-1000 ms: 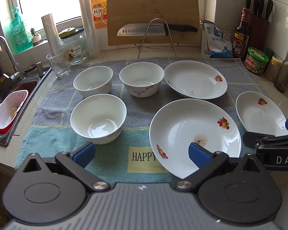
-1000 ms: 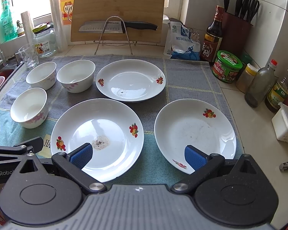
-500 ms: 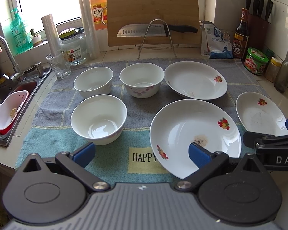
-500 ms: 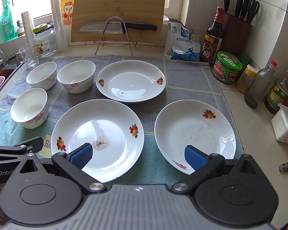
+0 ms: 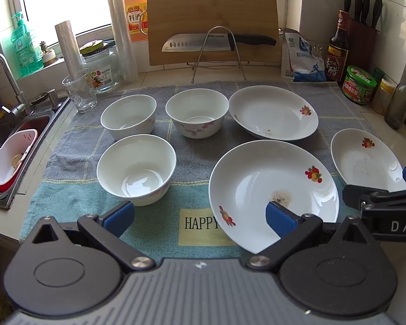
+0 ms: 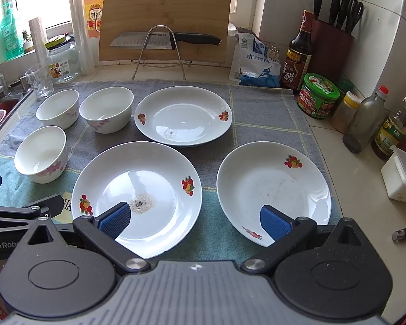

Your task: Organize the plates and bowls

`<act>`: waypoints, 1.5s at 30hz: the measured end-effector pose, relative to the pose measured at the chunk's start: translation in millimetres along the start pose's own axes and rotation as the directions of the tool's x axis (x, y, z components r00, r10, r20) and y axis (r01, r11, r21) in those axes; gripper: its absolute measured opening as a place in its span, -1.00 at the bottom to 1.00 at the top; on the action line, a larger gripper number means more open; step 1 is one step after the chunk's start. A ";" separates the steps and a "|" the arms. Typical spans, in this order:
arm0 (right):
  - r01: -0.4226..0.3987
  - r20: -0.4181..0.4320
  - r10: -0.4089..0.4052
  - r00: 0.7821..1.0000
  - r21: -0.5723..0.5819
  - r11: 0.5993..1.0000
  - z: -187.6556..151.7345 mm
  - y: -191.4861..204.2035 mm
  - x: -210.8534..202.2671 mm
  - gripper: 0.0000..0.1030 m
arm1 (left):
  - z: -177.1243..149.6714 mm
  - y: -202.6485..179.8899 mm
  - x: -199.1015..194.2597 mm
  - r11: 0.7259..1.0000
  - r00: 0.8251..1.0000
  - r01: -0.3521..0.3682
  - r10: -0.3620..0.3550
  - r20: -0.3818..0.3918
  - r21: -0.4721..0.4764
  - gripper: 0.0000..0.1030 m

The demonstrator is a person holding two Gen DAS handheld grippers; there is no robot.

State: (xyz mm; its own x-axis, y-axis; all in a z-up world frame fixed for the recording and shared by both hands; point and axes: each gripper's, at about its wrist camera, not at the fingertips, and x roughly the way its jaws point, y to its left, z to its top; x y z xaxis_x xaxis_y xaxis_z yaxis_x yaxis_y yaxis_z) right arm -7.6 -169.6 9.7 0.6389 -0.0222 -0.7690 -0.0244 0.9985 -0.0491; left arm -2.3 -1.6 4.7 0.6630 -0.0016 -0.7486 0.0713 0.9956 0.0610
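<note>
Three white bowls and three white fruit-print plates lie on a grey-green towel [image 5: 75, 146]. The near bowl [image 5: 136, 169] stands front left, with two bowls [image 5: 128, 116] [image 5: 197, 116] behind it. A big plate [image 5: 270, 189] with a brown stain is at the front centre, a second plate [image 5: 273, 112] behind it, a third plate [image 6: 273, 189] at the right. My left gripper [image 5: 200, 218] hovers open at the towel's front edge, empty. My right gripper [image 6: 195, 220] is open too, its pads over the near rims of the front and right plates.
A cutting board [image 5: 213, 16] and knife [image 5: 216, 44] on a wire rack stand at the back. A sink [image 5: 10, 146] with a white basket lies left; a glass [image 5: 79, 92] and jar [image 5: 100, 66] are near it. Bottles, a green-lidded tub [image 6: 320, 94] and a knife block [image 6: 331, 38] crowd the right.
Both views have shifted very slightly; the dishes sit a touch lower in frame. Nothing has been gripped or moved.
</note>
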 end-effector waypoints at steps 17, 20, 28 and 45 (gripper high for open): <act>0.006 0.012 -0.006 1.000 -0.011 1.000 1.6 3.6 -1.6 1.00 | -0.2 -0.8 0.4 1.000 1.000 0.004 -0.004 0.004 0.003 0.98; 0.013 0.017 -0.012 1.000 -0.008 1.000 1.9 4.5 -2.2 1.00 | 1.2 -0.3 2.3 1.000 1.000 0.019 -0.019 0.003 0.007 0.98; 0.029 0.030 -0.030 0.999 0.022 0.999 1.1 6.0 -4.2 1.00 | 6.1 8.4 9.2 0.996 0.996 0.086 -0.086 0.001 0.035 0.98; 0.092 0.152 -0.109 0.982 0.112 0.989 -11.4 11.8 -20.3 1.00 | 27.6 19.5 23.8 0.944 0.959 0.267 -0.281 0.046 0.193 0.98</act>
State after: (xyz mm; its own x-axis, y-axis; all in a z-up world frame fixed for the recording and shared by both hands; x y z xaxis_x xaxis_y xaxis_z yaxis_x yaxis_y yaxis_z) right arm -29.6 -157.9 17.5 0.7474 -0.1228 -0.6529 0.1212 0.9915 -0.0479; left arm 35.5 15.2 6.3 0.6500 -0.2854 -0.7043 0.3883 0.9214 -0.0150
